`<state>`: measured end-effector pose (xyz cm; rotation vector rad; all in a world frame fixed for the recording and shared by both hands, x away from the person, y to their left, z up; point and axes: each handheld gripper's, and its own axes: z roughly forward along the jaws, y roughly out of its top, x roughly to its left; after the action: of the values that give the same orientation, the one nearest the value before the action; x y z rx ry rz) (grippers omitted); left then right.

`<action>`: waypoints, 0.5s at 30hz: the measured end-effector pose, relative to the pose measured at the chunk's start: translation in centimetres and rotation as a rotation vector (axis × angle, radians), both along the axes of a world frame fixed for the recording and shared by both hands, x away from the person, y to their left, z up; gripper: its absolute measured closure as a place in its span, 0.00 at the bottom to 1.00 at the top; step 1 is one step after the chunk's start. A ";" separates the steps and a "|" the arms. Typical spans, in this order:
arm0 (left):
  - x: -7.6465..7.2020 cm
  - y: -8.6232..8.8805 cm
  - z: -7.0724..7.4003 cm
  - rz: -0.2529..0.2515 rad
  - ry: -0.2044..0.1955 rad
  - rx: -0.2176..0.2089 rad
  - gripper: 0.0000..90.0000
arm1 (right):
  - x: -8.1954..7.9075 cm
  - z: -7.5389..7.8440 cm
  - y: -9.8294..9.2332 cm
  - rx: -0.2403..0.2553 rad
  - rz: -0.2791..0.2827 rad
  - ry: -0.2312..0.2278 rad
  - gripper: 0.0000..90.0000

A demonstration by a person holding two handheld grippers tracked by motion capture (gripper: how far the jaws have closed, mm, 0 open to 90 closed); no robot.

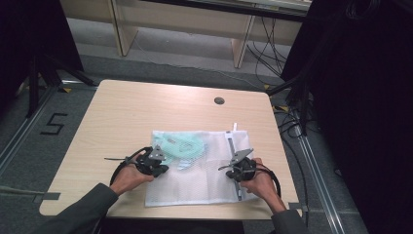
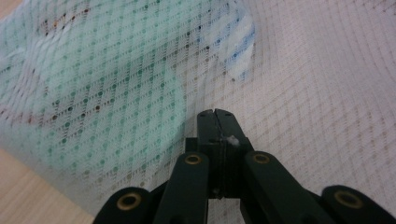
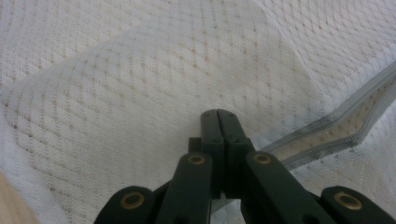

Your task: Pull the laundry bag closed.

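- One light wooden table (image 1: 122, 117) carries everything; a round dark cable port (image 1: 219, 101) sits near its far edge.
- On the near half of the table lies a white mesh laundry bag (image 1: 204, 183), flat, its near edge close to the table's front edge.
- Inside the bag, in its far left part, a mint-green garment (image 1: 179, 145) shows through the mesh; in the left gripper view it fills the upper left (image 2: 93, 79), with a small white and blue patch (image 2: 238, 51) beside it.
- A zipper (image 1: 233, 156) runs along the bag's right side from far edge to near edge; the right gripper view shows a stretch of it (image 3: 336, 126) lying open just right of the jaws.
- Left gripper (image 1: 158, 168) rests on the bag's left edge, just beside the green garment; its jaws are clenched together (image 2: 215, 116), pointing down at the mesh, and whether any mesh is pinched between them I cannot tell.
- Right gripper (image 1: 233, 171) rests on the bag's right part, beside the zipper; its jaws are likewise pressed together (image 3: 218, 116) over the white mesh.
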<state>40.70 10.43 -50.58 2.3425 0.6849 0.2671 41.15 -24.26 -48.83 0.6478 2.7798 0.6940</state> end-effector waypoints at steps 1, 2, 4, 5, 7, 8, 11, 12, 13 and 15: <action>0.1 0.2 0.1 -0.009 -0.010 0.011 0.99 | -0.3 -0.1 0.2 0.008 -0.033 0.010 1.00; 0.0 0.5 0.1 -0.001 0.000 0.009 0.99 | -0.3 0.0 0.3 0.002 -0.033 0.027 1.00; -0.1 0.8 0.1 0.002 0.008 0.006 0.99 | -0.4 0.0 0.6 0.002 -0.022 0.020 1.00; -0.1 0.8 0.1 0.002 0.008 0.006 0.99 | -0.4 -0.1 0.9 0.011 -0.020 0.016 1.00; -0.2 1.4 0.0 0.018 0.015 0.005 0.99 | -0.5 0.0 1.2 0.001 -0.011 0.023 1.00; -0.2 1.4 0.0 0.018 0.015 0.005 0.99 | -0.5 0.0 1.2 0.001 -0.011 0.023 1.00; -0.3 2.6 0.1 0.024 0.026 -0.001 0.99 | -0.6 0.0 2.0 0.003 0.021 0.023 1.00; -0.3 2.6 0.1 0.024 0.026 -0.001 0.99 | -0.6 0.0 2.0 0.003 0.021 0.023 1.00; -0.3 3.0 0.0 0.032 0.039 -0.006 0.99 | -0.6 0.0 2.2 -0.002 0.020 0.023 1.00; -0.5 4.2 0.0 0.048 0.038 -0.005 0.99 | -0.8 0.0 2.9 -0.001 0.026 0.032 1.00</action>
<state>40.19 14.61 -50.56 2.3339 0.7606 0.2428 40.37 -21.33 -48.80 0.6294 2.8226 0.6927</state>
